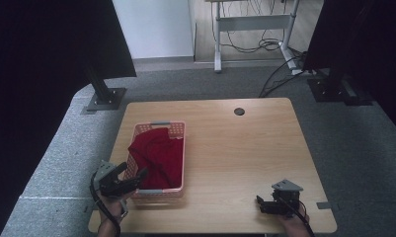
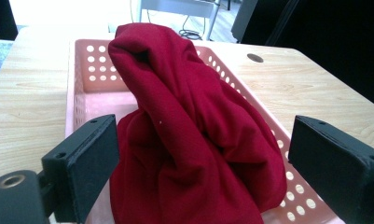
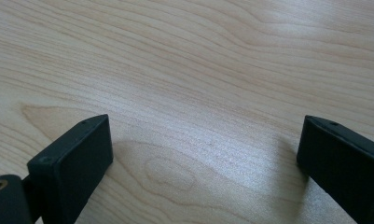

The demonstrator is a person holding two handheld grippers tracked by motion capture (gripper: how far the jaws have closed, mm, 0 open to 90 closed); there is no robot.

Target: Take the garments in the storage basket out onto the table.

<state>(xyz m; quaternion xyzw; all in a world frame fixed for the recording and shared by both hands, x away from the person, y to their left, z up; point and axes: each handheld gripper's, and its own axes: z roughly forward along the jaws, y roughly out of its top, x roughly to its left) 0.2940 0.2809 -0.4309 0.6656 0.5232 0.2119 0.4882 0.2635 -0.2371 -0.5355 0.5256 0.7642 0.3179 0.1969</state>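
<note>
I see grey carpet all round a light wooden table (image 1: 235, 148), with dark curtains to either side and, past the far edge, a white desk frame (image 1: 255, 24) with cables trailing on the floor; a small round dark grommet (image 1: 239, 111) sits near the table's far edge. On the left half of the table stands a pink perforated basket (image 1: 178, 129), long side running away from me; inside it lies a bundled red cloth (image 1: 158, 155), heaped so that it rises above the rim and takes up most of the basket; in the left gripper view the cloth (image 2: 189, 135) stands in a twisted mound, with the basket (image 2: 93, 65) bare behind it at the far end and its holed wall showing along the right.

My left gripper (image 1: 131, 175) is at the basket's near left corner, held by a hand coming in from the bottom edge, angled forward and to the right toward the cloth; its jaws are spread wide, one on each side of the mound in its own view, and I cannot tell whether either pad touches the fabric. My right gripper (image 1: 262, 203) rests low near the table's near right corner, well apart from the basket, pointing left; its jaws are likewise spread wide over bare wood (image 3: 198, 93), gripping nothing.
</note>
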